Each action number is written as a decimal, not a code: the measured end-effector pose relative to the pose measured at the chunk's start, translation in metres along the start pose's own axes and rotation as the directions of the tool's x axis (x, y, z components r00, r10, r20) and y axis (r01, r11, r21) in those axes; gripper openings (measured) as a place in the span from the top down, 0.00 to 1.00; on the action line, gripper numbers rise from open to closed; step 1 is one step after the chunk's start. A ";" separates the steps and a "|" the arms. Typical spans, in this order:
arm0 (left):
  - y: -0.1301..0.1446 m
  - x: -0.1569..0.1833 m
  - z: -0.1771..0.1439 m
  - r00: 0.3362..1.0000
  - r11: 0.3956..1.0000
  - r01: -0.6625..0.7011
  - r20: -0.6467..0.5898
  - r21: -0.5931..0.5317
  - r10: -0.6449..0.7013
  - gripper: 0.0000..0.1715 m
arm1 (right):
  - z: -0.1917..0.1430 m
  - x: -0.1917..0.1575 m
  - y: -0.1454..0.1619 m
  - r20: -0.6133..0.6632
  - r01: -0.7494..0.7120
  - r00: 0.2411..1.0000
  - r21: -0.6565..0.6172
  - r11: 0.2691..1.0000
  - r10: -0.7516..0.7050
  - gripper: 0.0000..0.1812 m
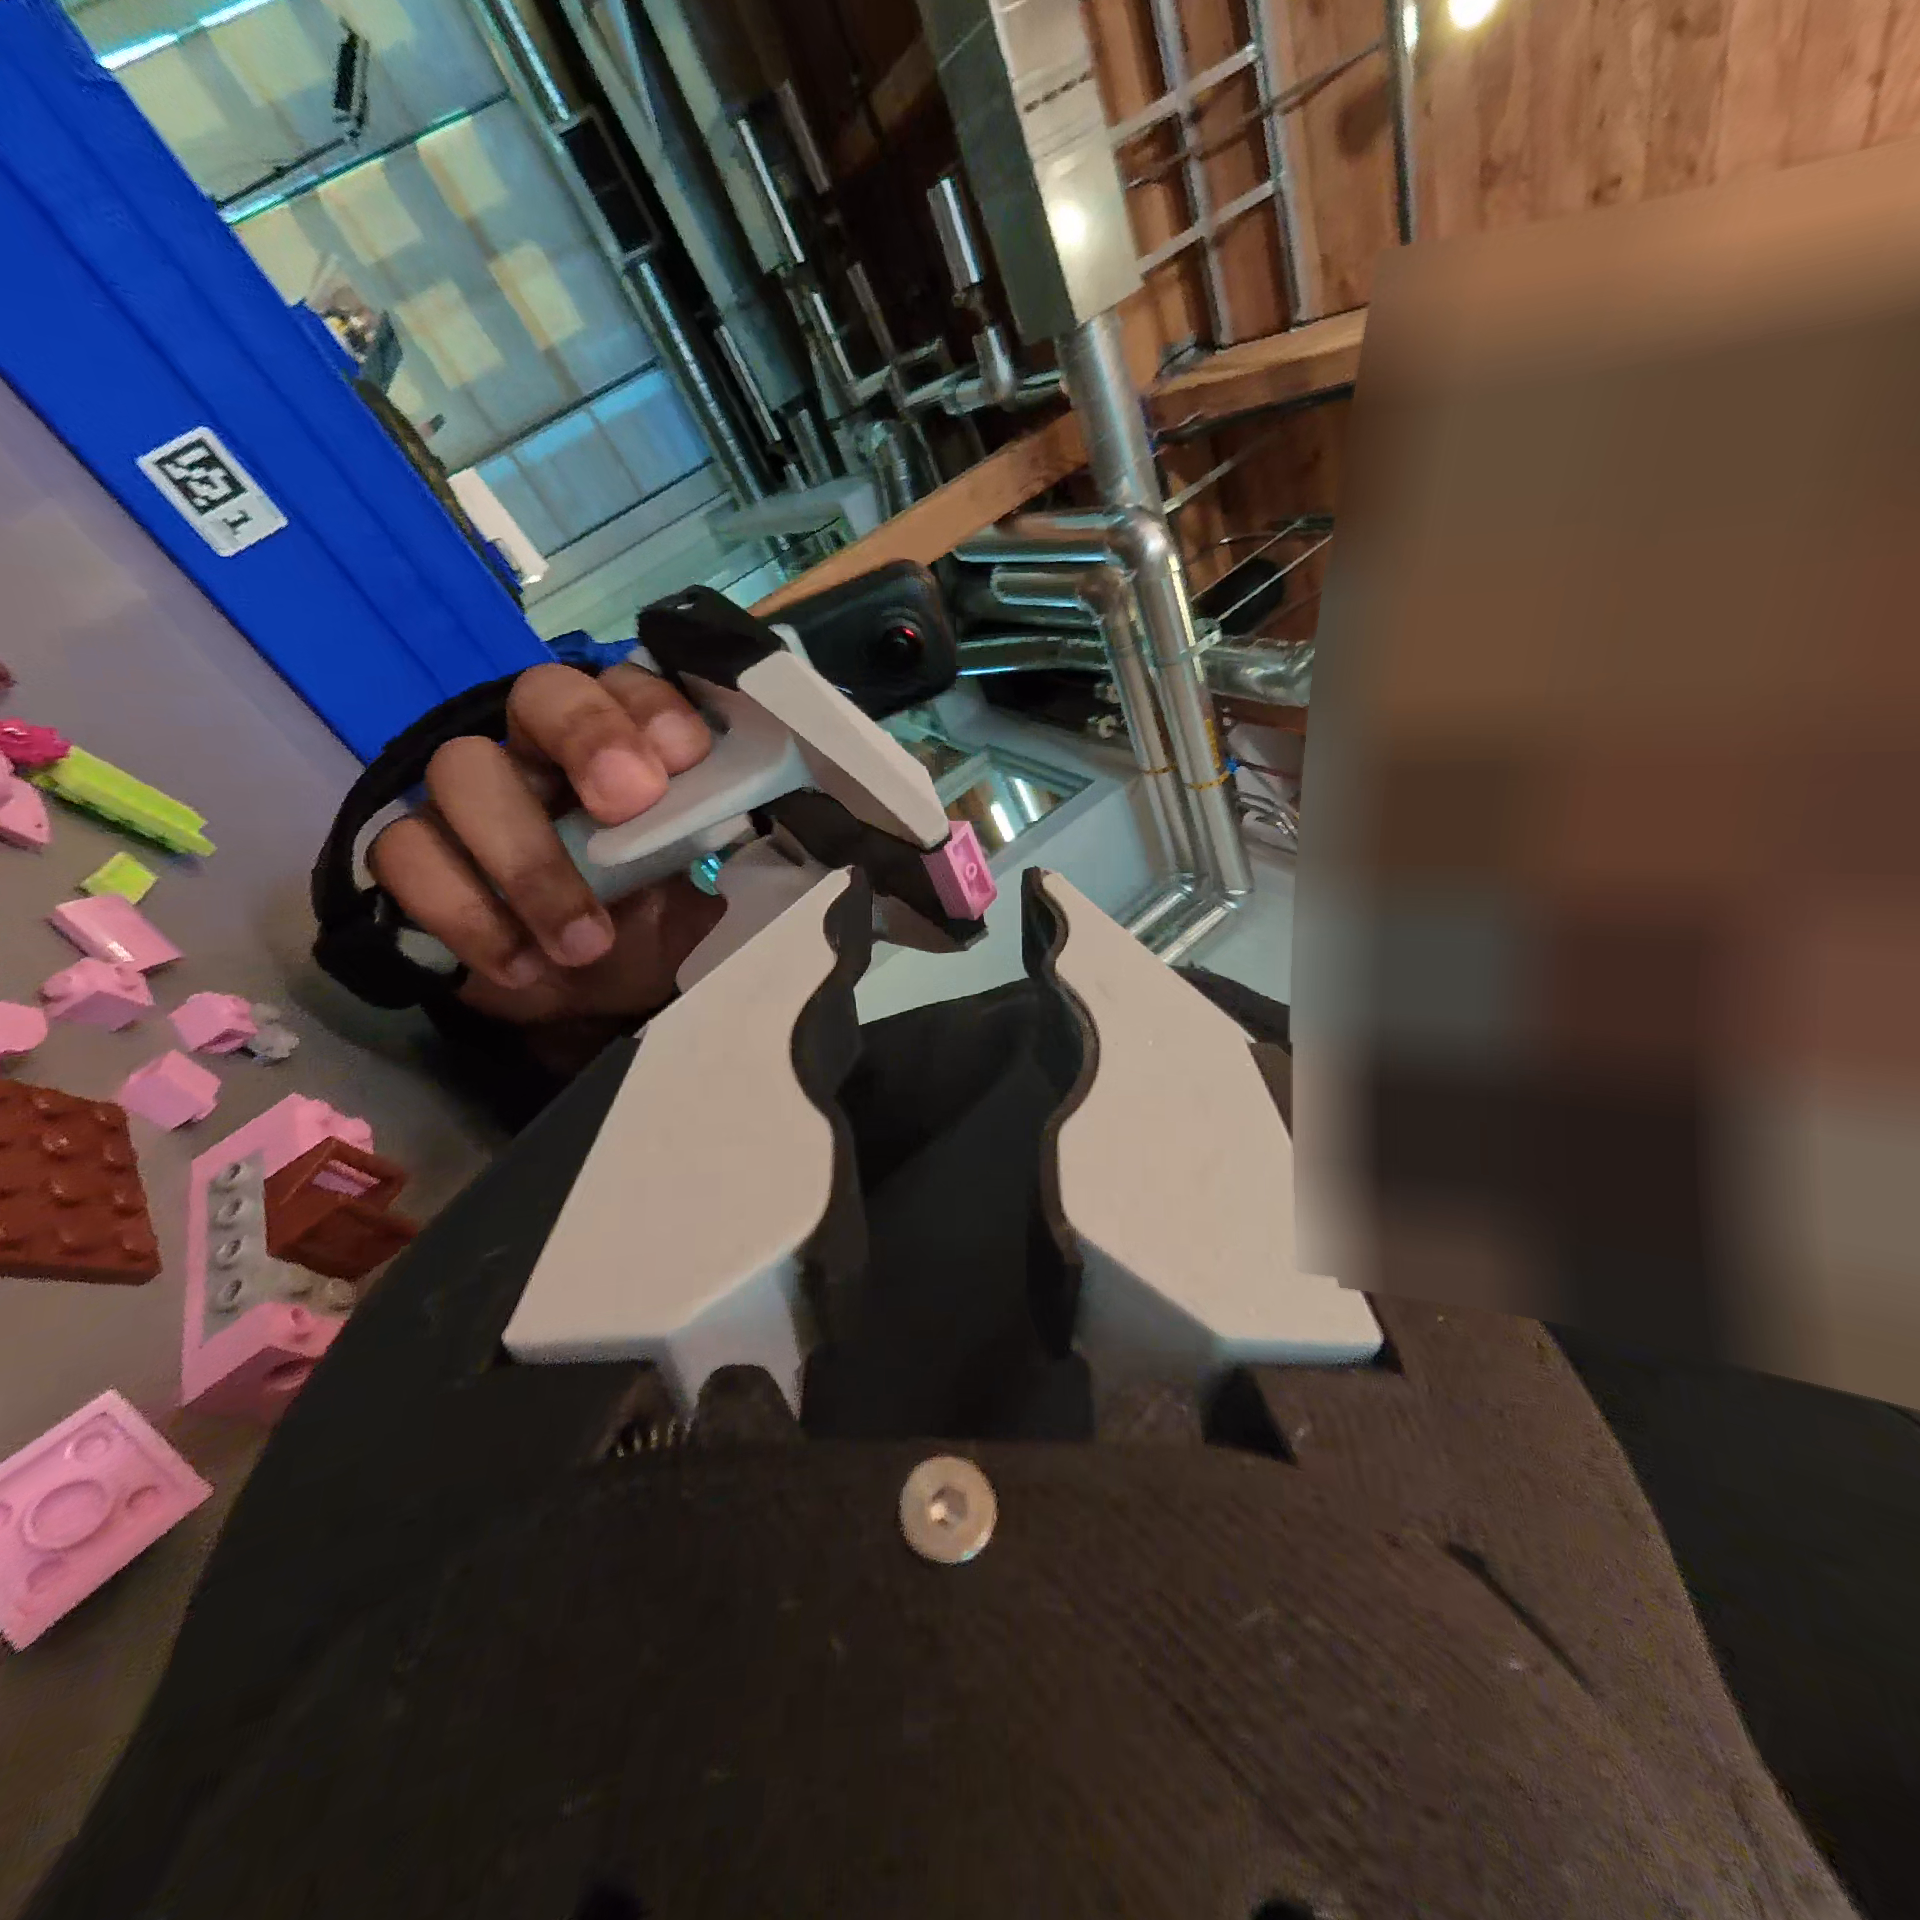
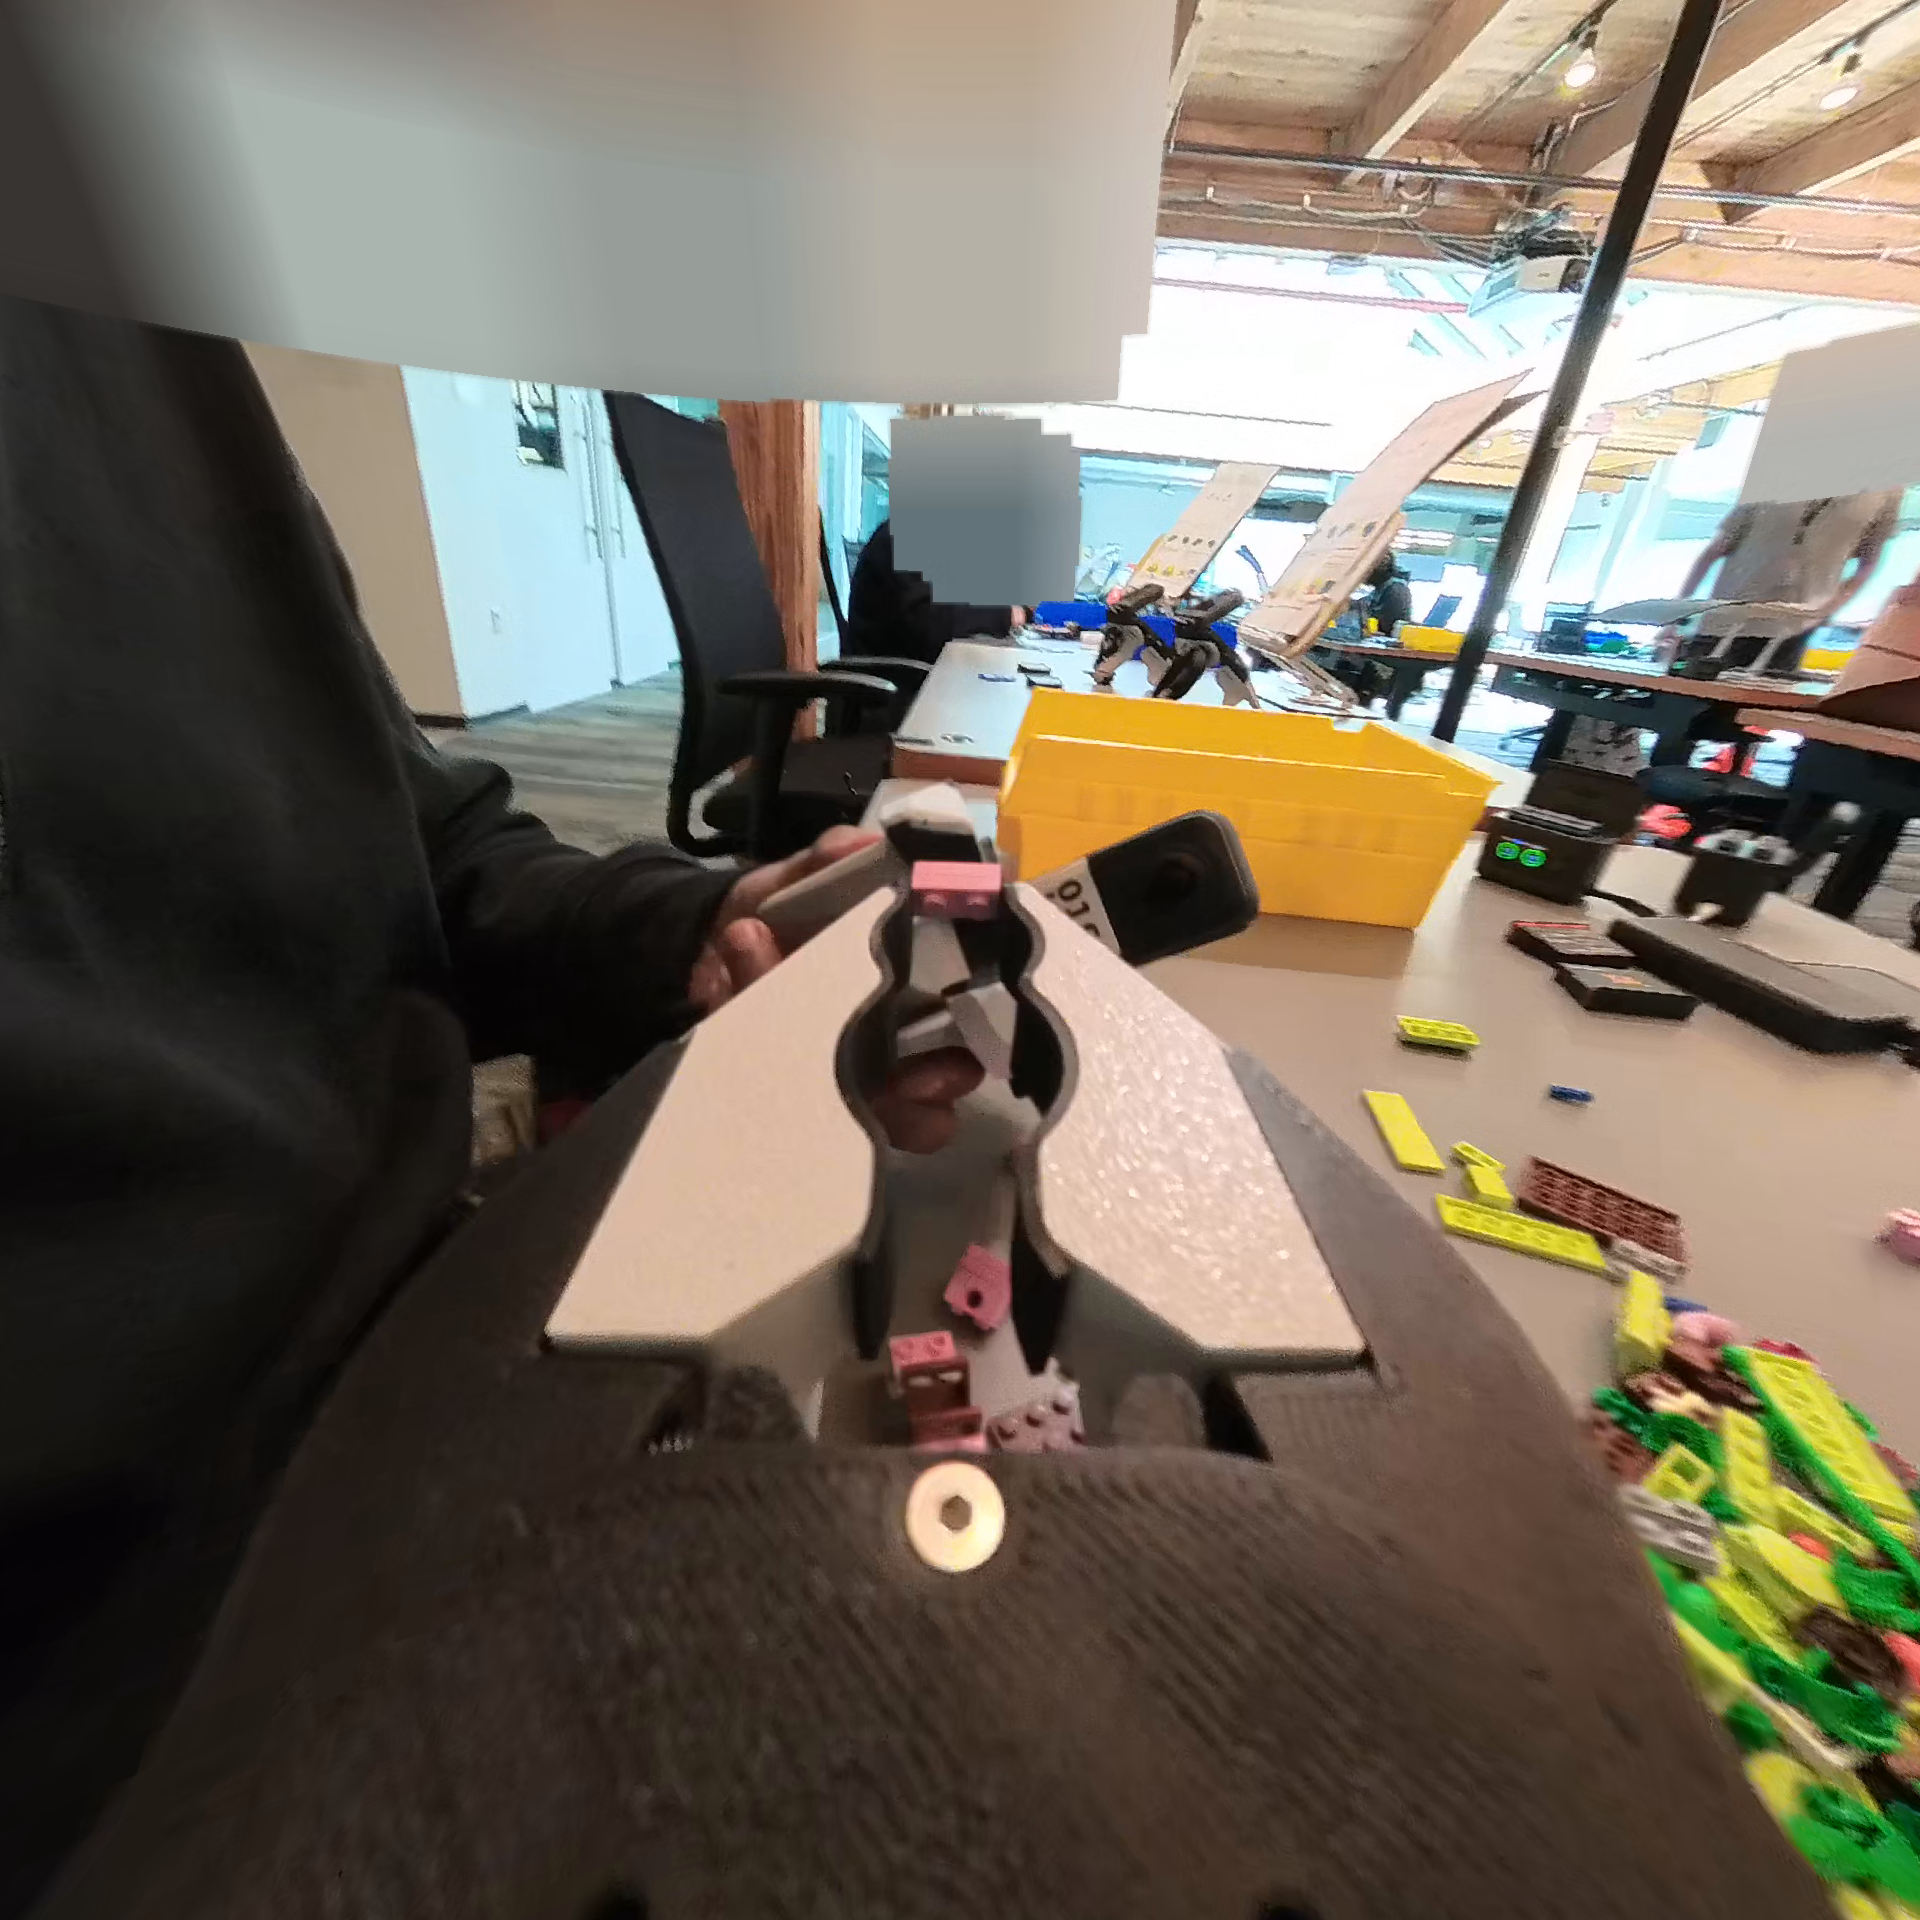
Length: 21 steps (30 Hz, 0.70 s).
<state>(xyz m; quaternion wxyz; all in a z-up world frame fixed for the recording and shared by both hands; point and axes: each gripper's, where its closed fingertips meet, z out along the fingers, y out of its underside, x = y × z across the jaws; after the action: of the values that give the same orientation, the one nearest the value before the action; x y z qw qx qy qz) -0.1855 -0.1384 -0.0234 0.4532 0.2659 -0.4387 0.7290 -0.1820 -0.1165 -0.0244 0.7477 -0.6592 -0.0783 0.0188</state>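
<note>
My right gripper (image 2: 954, 906) is shut on a small pink brick (image 2: 956, 891), pinched at its fingertips and held in the air. In the left wrist view the same brick (image 1: 964, 871) sits at the tip of the right gripper (image 1: 951, 896), which a hand (image 1: 540, 831) holds. My left gripper (image 1: 945, 888) is open, and its two fingertips stand either side of the brick without touching it. The left gripper's camera (image 2: 1174, 894) shows just behind the brick in the right wrist view.
Pink bricks (image 1: 104, 997), a brown plate (image 1: 62, 1184) and lime pieces (image 1: 125, 800) lie on the grey table beside a blue bin (image 1: 208, 312). A yellow bin (image 2: 1247, 810), a green and lime brick pile (image 2: 1787, 1507) and black devices (image 2: 1766, 987) are at the right.
</note>
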 end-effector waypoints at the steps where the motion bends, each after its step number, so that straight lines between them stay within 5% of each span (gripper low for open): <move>1: 0.000 -0.003 -0.001 1.000 1.000 -0.007 0.027 -0.002 0.007 0.84 | 0.000 0.001 0.003 -0.020 0.036 0.999 -0.026 0.999 -0.036 0.93; 9: -0.005 -0.019 -0.017 0.951 0.983 -0.159 0.251 -0.097 0.179 0.91 | 0.004 0.012 0.022 -0.150 0.274 0.939 -0.210 0.939 -0.308 0.93; 21: -0.013 -0.015 -0.026 0.950 0.980 -0.181 0.243 -0.080 0.195 0.97 | 0.006 0.016 0.024 -0.201 0.355 0.889 -0.262 0.898 -0.410 0.89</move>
<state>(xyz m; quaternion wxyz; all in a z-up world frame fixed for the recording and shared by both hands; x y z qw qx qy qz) -0.1670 -0.1196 -0.0422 0.3304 0.2993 -0.5361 0.7169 -0.1647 -0.1056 -0.0461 0.6635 -0.7054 -0.1135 -0.2220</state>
